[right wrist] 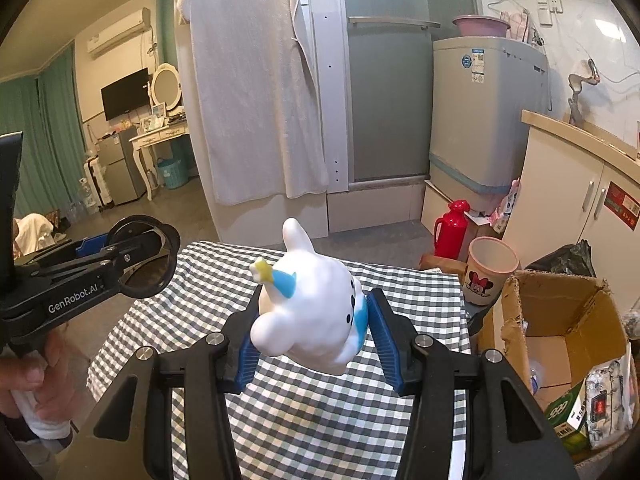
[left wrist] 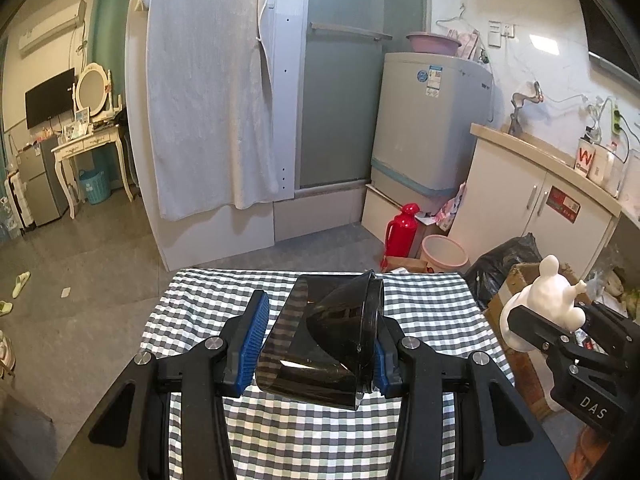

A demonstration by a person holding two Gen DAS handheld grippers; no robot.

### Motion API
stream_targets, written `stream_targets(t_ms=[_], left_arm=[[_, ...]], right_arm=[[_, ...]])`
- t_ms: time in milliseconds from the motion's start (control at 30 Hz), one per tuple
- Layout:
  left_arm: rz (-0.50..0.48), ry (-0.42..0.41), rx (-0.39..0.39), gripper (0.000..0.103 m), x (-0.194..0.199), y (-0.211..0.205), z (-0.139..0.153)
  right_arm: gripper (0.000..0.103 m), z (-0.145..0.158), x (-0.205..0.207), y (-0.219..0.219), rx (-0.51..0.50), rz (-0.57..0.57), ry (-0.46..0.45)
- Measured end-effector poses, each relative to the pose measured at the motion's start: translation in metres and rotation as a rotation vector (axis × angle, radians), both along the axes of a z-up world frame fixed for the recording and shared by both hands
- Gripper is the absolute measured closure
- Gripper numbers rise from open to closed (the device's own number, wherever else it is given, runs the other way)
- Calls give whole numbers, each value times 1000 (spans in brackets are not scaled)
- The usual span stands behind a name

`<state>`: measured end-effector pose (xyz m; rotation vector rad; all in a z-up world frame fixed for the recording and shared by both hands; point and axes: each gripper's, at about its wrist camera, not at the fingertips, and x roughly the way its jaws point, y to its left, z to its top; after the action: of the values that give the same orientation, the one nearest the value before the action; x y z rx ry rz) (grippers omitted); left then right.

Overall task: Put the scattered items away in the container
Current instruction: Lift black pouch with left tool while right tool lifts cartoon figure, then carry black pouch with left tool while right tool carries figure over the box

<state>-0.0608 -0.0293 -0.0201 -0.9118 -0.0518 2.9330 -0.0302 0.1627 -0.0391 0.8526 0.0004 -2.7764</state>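
— What's closest to you there?

— The left gripper [left wrist: 316, 344], its blue-padded fingers [left wrist: 254, 336] pinching a dark, see-through smoky plastic piece [left wrist: 332, 340] with a round rim, tilted on its side. It hangs in the air above the checked cloth on the desk [left wrist: 224, 292], not resting on it.

— And the other one?

— The right gripper [right wrist: 312, 332] is beside it, to the right. Its fingers [right wrist: 384, 340] press in on a white toy figure [right wrist: 312, 304], one pad on each flank. The toy has a blue scarf, a blue and yellow bit on its side, and lies tipped over with a white ear pointing away. It is also held clear of the cloth.

— Where's the container?

— A cardboard box [right wrist: 560, 320] sits off the desk's right edge, flaps open, lower than the desk top. Inside I see a green carton [right wrist: 568, 416] and a crinkly packet [right wrist: 608, 400]. Neither held thing is over it; both are above the desk.

— Anything else near the box?

— A pink-rimmed bin [right wrist: 490, 272] and a red flask [right wrist: 452, 228] stand on the floor beyond it. A person's hand [right wrist: 36, 384] grips the left gripper's handle.
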Motion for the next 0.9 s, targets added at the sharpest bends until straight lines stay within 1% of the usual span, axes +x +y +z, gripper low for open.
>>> stream_targets(t_ms=[500, 900], left_arm=[[-21, 20, 6, 58, 21, 7, 8], [-70, 50, -5, 58, 26, 36, 20]], right_arm=[[55, 9, 23, 7, 4, -18, 27], [55, 18, 33, 34, -3, -65, 52]])
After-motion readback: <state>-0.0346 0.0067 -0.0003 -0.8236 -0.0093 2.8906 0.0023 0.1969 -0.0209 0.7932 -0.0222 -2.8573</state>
